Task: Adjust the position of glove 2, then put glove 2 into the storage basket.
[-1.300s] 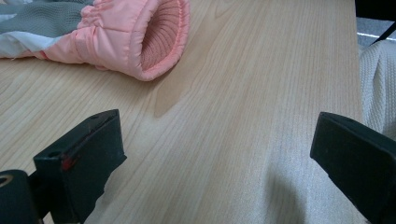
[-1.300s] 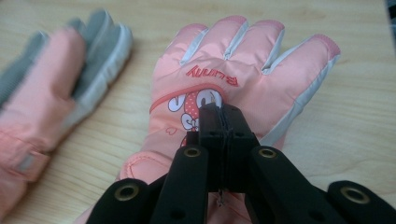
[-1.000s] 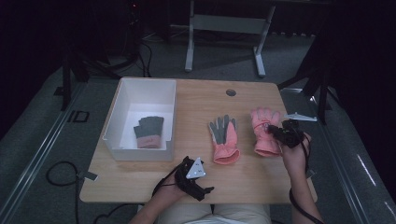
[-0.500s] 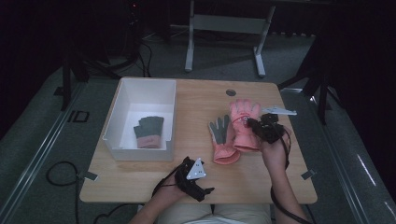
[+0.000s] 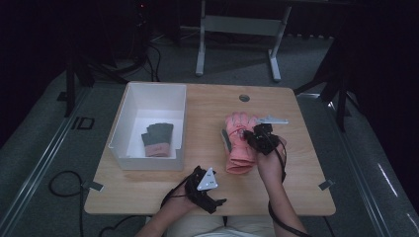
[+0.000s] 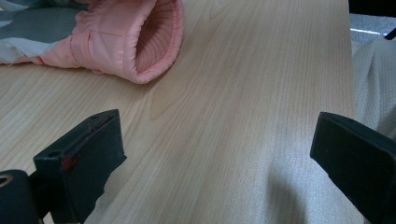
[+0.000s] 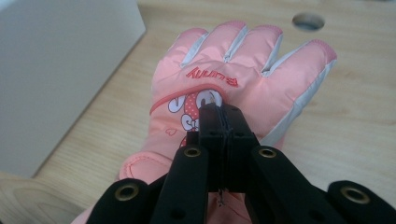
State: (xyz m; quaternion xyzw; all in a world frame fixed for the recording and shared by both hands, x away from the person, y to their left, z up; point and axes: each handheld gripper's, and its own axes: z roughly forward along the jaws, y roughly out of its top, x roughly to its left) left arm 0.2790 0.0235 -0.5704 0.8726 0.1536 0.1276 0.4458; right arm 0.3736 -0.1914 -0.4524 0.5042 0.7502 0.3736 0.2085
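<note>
Over the grey-palmed glove point(image 5: 227, 140), the right tongs point(image 5: 248, 135), pinching the pink glove point(image 5: 240, 143), have carried it leftward; left tongs point(image 5: 216, 202) gape.

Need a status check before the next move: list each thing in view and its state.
Right gripper: shut on pink glove.
Second pink glove: under the first one.
Left gripper: open, empty.
Grey gloves: in the box.
White box: open-topped.

The left gripper point(image 5: 211, 196) rests low with its jaws spread wide; the right gripper point(image 5: 247, 137), jaws pressed together, reaches forward.
</note>
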